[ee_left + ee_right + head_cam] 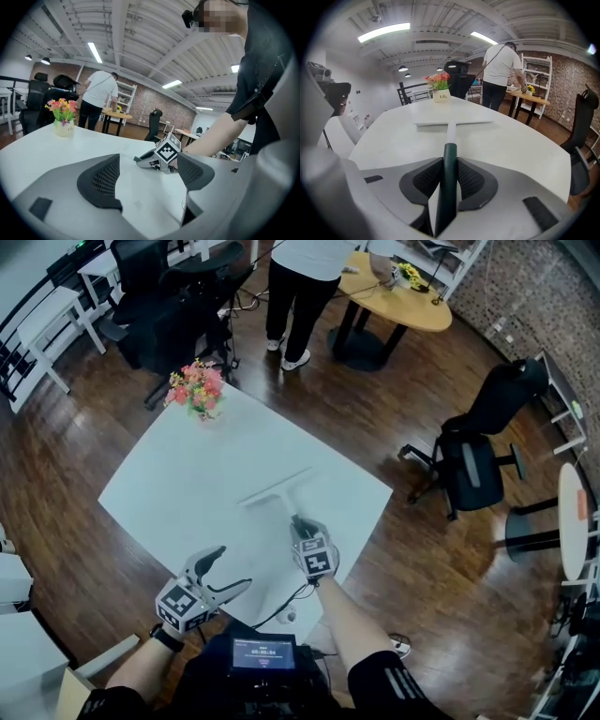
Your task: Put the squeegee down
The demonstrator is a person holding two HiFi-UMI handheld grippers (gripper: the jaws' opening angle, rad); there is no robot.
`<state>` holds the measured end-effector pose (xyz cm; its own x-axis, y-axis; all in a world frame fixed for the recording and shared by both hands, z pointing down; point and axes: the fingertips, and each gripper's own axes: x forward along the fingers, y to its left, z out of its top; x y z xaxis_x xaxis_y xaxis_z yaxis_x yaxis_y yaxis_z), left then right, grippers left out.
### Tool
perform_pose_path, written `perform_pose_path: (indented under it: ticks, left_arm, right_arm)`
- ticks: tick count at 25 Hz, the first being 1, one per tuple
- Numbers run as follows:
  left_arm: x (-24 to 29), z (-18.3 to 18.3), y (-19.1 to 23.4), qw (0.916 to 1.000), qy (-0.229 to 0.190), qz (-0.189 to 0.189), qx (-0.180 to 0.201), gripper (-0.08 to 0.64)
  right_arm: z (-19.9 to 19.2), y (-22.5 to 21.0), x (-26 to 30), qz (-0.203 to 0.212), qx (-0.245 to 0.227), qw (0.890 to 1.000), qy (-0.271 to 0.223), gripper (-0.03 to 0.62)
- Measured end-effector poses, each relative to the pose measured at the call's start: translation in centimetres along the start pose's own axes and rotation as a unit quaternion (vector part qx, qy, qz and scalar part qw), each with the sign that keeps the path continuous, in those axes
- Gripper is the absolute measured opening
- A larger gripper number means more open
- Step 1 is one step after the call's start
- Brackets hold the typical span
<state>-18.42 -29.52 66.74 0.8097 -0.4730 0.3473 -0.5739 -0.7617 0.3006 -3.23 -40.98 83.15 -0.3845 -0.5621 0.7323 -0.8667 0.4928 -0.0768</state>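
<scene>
The squeegee (277,492) is white with a dark green handle (449,174) and a long blade (453,123); it lies across the middle of the white table (178,488), blade pointing away from me. My right gripper (302,526) is shut on the green handle, both pads pressed against it, low over the table. My left gripper (228,573) sits near the table's front edge, jaws open with nothing between them. In the left gripper view the right gripper's marker cube (167,150) shows just beyond the open fingers (101,180).
A vase of pink and red flowers (197,390) stands at the table's far corner. Black office chairs (478,442) stand on the wooden floor to the right and behind. A person (305,287) stands at a round wooden table (398,301) further back.
</scene>
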Motion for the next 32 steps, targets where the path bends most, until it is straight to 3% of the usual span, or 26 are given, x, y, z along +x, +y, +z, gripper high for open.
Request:
perform_pose_path:
  ticks: [7,14,21,27,32]
  left_arm:
    - [0.0,-0.3,-0.1,0.9999,0.007,0.001,-0.01,0.382]
    - [-0.4,-0.2,-1.3,0.9999,0.002,0.0,-0.016,0.382]
    - [-1.4,0.0,-3.0,1.0,-0.005,0.004,0.003,0.38]
    - [-2.0,1.3,-6.8,0.9991,-0.026,0.004,0.032,0.381]
    - [-2.6,3.1,-13.4,0.9984,-0.04,-0.003,0.041,0.382]
  right_arm:
    - [-1.1,-0.2,0.9,0.008,0.006,1.0,0.005,0.123]
    - [0.7,-0.1,-0.7,-0.005,0.009,1.0,-0.01,0.201]
    - [5.1,0.7,-5.9,0.007,0.021,0.995,-0.101,0.201]
    - [8.4,3.8,-15.0,0.061,0.036,0.979,-0.193,0.201]
    - [7.6,5.6,-23.7,0.096,0.047,0.962,-0.25,0.201]
